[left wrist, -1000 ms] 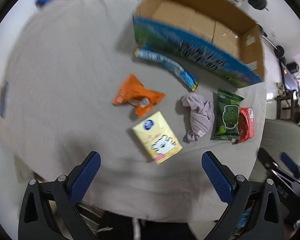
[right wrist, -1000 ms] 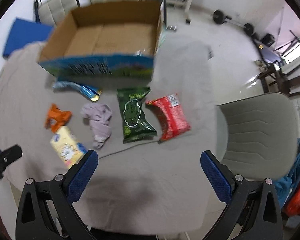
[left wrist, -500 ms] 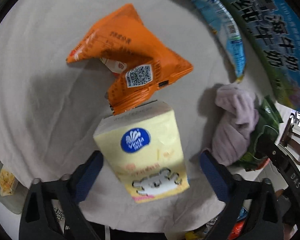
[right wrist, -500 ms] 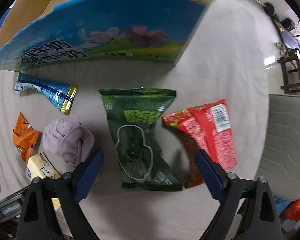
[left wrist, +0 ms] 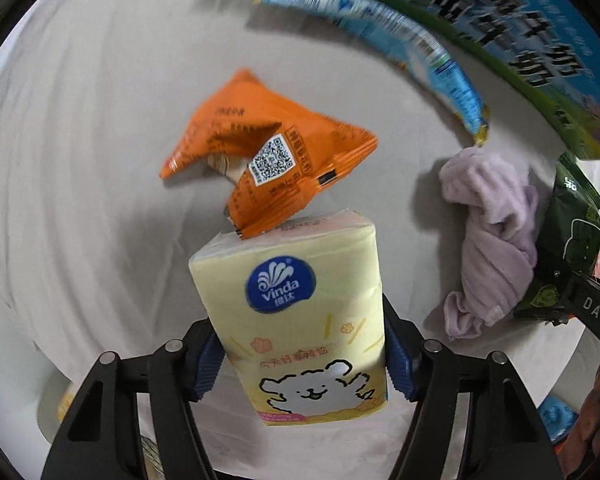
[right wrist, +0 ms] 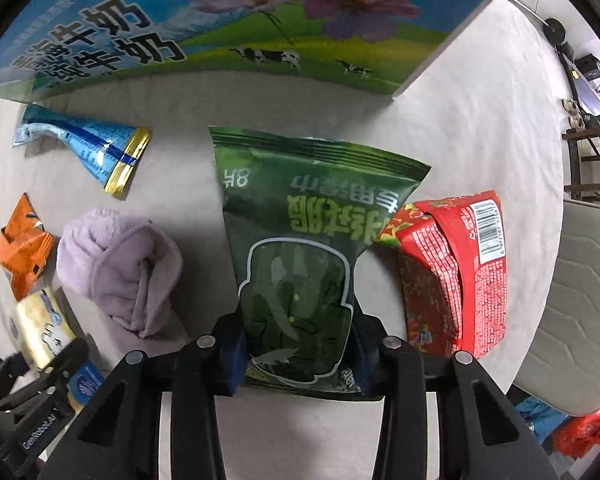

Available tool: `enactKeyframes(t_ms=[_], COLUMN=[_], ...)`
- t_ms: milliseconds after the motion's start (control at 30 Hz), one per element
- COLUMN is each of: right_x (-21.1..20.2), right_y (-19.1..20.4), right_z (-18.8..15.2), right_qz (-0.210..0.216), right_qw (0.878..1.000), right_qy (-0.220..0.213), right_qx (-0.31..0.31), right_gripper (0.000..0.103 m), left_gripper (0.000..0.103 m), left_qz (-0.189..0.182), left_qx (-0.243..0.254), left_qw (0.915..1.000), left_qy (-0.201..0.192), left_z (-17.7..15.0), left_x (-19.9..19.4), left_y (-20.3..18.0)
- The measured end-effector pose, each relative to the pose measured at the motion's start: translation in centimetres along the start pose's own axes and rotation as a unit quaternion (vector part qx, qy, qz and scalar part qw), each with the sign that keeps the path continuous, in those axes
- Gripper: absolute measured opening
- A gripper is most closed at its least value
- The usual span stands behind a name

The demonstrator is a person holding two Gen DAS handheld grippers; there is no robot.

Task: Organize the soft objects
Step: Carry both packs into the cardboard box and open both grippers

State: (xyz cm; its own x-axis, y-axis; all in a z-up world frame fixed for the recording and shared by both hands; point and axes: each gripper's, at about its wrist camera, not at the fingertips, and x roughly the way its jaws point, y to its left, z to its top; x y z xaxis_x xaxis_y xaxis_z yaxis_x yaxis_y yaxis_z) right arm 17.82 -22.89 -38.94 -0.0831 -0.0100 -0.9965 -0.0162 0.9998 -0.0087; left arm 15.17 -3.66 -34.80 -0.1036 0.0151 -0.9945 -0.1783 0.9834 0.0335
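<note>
A: Two grippers are working on the cloth-covered table (right wrist: 480, 92). Left gripper (left wrist: 300, 354)?

B: It is pinching the yellow tissue pack (left wrist: 296, 316) by its sides, just in front of the orange packet (left wrist: 268, 152).

A: Right gripper (right wrist: 296, 350)?

B: It is clamping the green snack bag (right wrist: 300, 256), near the milk carton box (right wrist: 220, 24). The lilac cloth (right wrist: 120, 268) is lying just left of that bag, the red packet (right wrist: 452, 272) touching its right edge, and the blue tube packet (right wrist: 92, 148) is lying close under the box wall.
</note>
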Motion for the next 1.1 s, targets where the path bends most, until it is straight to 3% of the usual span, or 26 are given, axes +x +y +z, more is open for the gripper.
enactKeyframes(t_ms=[333,633,867,1100], right_x=[-4.2,-10.4,-18.8,-24.5], right_y=[-0.3,-2.0,-2.9,-2.9], right_z=[-3.3,-5.9,-6.1,-1.9], right_qz=[0.032,0.086,0.120,0.126], right_qw=[0.998,0.991,0.982,0.975], right_qy=[-0.049,-0.103,-0.146,-0.177], right_qx=[-0.005,0.007,0.030,0.047], right_gripper=[0.039,0.038,0.038,0.038], left_gripper=[0.065,0.065,0.065,0.065], left_qz=[0.024,-0.015,-0.055,-0.079], left_qx=[0.060,0.097,0.150,0.194], left_qw=[0.9932,0.9805,0.9674,0.9595], left_qy=[-0.097,-0.170,-0.197,-0.188], left_z=[-3.6,-4.7,-0.5,8.8], left_x=[-10.4,-18.5,-23.7,-24.0], left_y=[-4.8,-4.7,-6.3,-7.9])
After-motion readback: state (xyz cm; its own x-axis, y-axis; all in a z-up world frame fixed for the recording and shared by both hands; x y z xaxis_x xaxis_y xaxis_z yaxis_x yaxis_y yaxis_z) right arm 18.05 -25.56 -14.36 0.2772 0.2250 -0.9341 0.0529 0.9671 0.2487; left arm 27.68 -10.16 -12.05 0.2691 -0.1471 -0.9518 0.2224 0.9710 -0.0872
